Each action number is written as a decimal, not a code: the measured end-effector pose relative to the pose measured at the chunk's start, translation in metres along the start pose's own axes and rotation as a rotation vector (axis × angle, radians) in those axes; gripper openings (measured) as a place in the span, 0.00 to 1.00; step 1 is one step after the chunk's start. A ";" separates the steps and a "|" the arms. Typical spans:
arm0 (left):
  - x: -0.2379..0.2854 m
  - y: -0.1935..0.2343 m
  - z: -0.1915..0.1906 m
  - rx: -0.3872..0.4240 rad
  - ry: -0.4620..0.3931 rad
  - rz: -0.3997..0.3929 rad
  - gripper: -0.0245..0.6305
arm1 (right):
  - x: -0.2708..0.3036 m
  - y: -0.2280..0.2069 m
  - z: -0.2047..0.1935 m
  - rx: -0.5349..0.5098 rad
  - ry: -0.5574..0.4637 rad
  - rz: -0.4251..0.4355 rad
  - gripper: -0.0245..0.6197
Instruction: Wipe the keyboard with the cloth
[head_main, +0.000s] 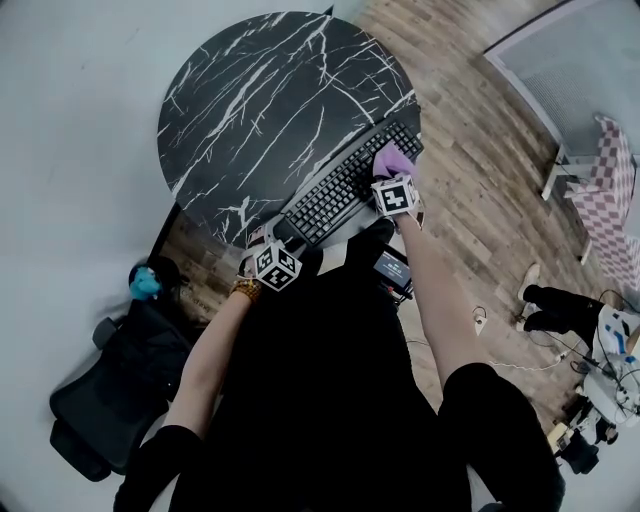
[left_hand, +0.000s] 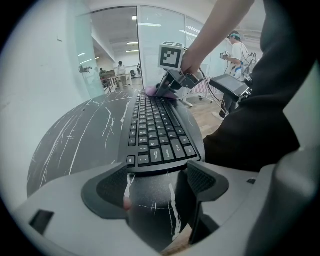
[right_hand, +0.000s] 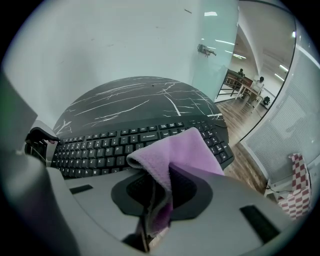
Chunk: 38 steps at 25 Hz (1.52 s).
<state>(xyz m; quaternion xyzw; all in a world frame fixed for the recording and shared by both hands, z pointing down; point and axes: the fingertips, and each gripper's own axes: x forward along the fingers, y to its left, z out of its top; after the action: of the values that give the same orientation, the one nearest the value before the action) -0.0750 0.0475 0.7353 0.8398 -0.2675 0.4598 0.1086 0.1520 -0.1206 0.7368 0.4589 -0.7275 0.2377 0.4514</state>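
The right gripper (right_hand: 159, 187) pinches the purple cloth (right_hand: 187, 150) on the right end of the keyboard (right_hand: 110, 147) for wiping, while the left gripper (left_hand: 160, 181), jaws spread and empty, sits at the left end, perhaps to steady it.

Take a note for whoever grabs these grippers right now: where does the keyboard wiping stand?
Left gripper: open and empty, low over the table at the keyboard's left end.
Right gripper: shut on the purple cloth, which rests on the keys at the keyboard's right end.
The keyboard lies along the round table's edge nearest the person.
Done: the cloth is gripped and on the keys. How much is already wiped cannot be told.
Left: probably sweep the cloth leftward across the rows, with the left gripper steadying that end if needed.
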 end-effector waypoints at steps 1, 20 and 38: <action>0.000 0.000 0.000 0.000 -0.001 0.000 0.58 | 0.000 0.002 0.000 0.001 0.000 0.001 0.13; -0.001 0.001 0.000 0.005 -0.005 -0.004 0.58 | -0.006 0.043 -0.005 -0.053 0.010 0.013 0.13; -0.001 0.001 0.000 0.005 0.001 -0.006 0.58 | -0.011 0.068 -0.006 -0.021 0.025 0.045 0.13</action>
<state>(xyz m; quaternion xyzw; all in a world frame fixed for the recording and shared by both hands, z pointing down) -0.0755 0.0472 0.7345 0.8406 -0.2638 0.4606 0.1078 0.0964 -0.0788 0.7349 0.4346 -0.7343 0.2456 0.4599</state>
